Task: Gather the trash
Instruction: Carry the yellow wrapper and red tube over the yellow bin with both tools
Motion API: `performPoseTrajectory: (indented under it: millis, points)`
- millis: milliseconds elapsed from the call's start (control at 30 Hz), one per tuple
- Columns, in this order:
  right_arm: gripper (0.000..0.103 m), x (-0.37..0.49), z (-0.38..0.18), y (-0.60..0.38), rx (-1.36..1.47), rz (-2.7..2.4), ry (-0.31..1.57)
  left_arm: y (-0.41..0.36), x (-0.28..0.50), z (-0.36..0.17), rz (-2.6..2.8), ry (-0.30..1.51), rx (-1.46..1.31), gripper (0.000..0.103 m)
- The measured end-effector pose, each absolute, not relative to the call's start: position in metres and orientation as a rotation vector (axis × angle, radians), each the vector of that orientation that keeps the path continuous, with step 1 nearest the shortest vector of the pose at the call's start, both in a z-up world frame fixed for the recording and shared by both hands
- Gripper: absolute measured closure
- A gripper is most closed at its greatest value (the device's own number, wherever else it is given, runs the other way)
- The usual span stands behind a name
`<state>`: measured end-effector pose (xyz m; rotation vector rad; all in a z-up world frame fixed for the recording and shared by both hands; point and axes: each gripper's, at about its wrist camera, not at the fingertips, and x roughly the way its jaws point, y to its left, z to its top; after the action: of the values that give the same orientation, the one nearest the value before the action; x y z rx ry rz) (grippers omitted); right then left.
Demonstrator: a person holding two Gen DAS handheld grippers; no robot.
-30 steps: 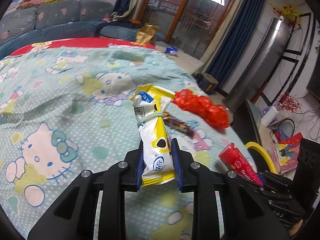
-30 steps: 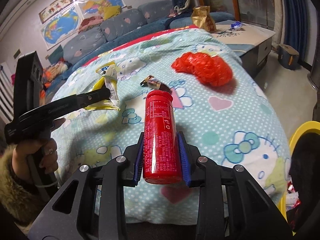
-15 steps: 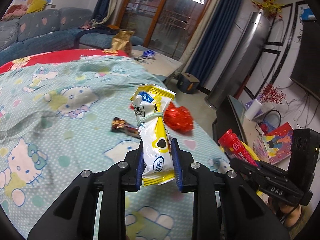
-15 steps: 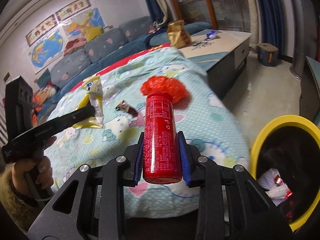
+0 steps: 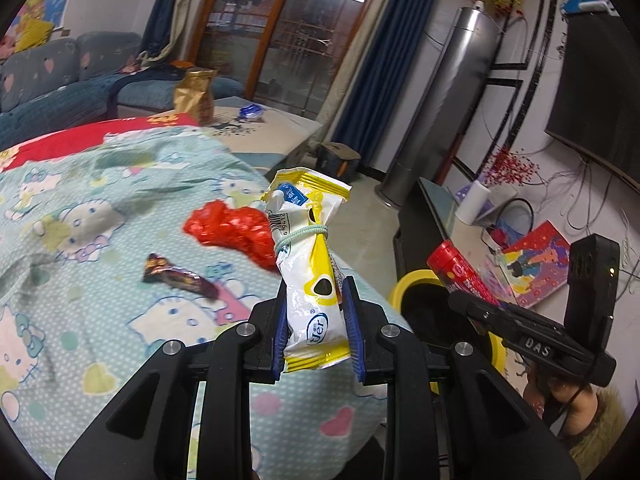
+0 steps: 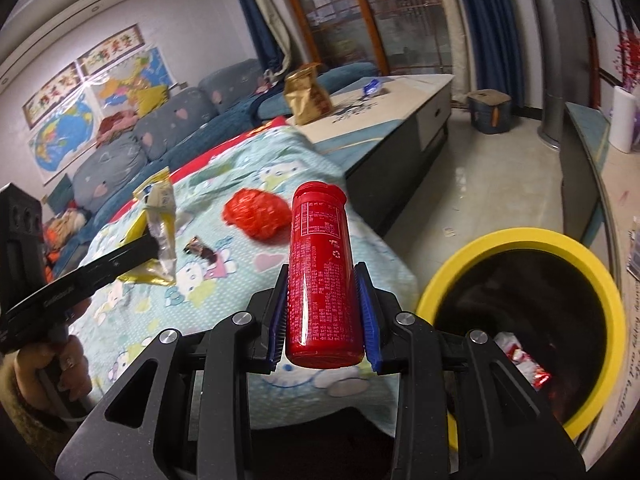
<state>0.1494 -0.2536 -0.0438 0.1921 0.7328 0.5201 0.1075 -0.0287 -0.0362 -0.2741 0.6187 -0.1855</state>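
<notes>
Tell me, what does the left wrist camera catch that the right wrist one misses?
Only the left view shows the black TV and the colourful book. Only the right view shows the wall maps and the wrappers inside the yellow bin. Both show the red can, the yellow snack bag, the red plastic bag and the bedspread.

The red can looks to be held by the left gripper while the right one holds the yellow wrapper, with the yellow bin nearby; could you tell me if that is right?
Not quite: the sides are swapped. The right wrist view shows the right gripper shut on the red can, and the left wrist view shows the left gripper shut on the yellow wrapper. The yellow bin is indeed nearby.
</notes>
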Motion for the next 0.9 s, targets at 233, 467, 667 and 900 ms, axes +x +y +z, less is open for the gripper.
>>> performPoseTrajectory:
  millis: [233,467,667,900]
  points:
    - [0.078,0.152,-0.042,-0.281,0.215,0.453,0.714,-0.055,0.109,-0.033,-0.243,0.616,-0.241,0.079]
    - [0.078,0.154,-0.042,-0.308,0.230,0.382,0.700,-0.084,0.114,-0.031,-0.302,0.619,-0.203,0.079]
    - [0.078,0.157,-0.047,-0.336,0.265,0.306,0.707,-0.109,0.118,-0.031,-0.353,0.625,-0.167,0.079]
    - [0.078,0.161,-0.056,-0.363,0.306,0.236,0.720,-0.140,0.126,-0.037,-0.414,0.642,-0.122,0.079]
